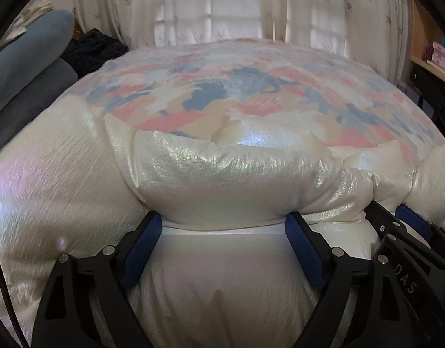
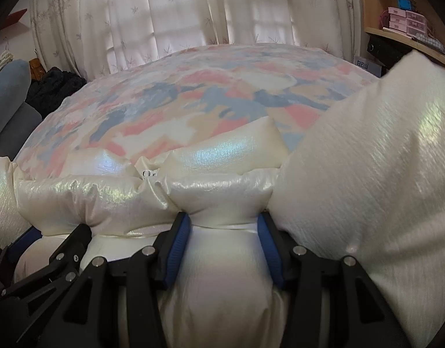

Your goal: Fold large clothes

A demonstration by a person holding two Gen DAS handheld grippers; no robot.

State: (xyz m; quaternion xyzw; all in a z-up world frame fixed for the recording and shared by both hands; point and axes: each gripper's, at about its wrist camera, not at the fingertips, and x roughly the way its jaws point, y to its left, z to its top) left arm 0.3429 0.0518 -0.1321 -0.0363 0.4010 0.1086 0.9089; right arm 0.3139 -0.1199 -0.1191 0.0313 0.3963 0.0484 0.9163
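A pearly white puffer jacket (image 1: 222, 174) (image 2: 222, 191) lies bunched on a bed with a pink, blue and cream cover (image 1: 237, 87) (image 2: 193, 101). My left gripper (image 1: 224, 220) stands wide, its blue pads (image 1: 144, 243) pressed against a thick padded fold that fills the gap. My right gripper (image 2: 224, 220) is narrower and pinches a fold of the same jacket beside its zipper (image 2: 148, 172). The two grippers sit side by side: the right gripper (image 1: 396, 217) shows in the left wrist view and the left gripper (image 2: 48, 237) in the right wrist view. A big white panel (image 2: 367, 159) rises on the right.
Cream curtains (image 1: 222, 5) hang behind the bed. A grey-blue pillow (image 1: 28, 52) and a dark garment (image 1: 92, 49) lie at the left. A wooden shelf (image 2: 379, 30) with pink boxes (image 2: 405, 23) stands at the right.
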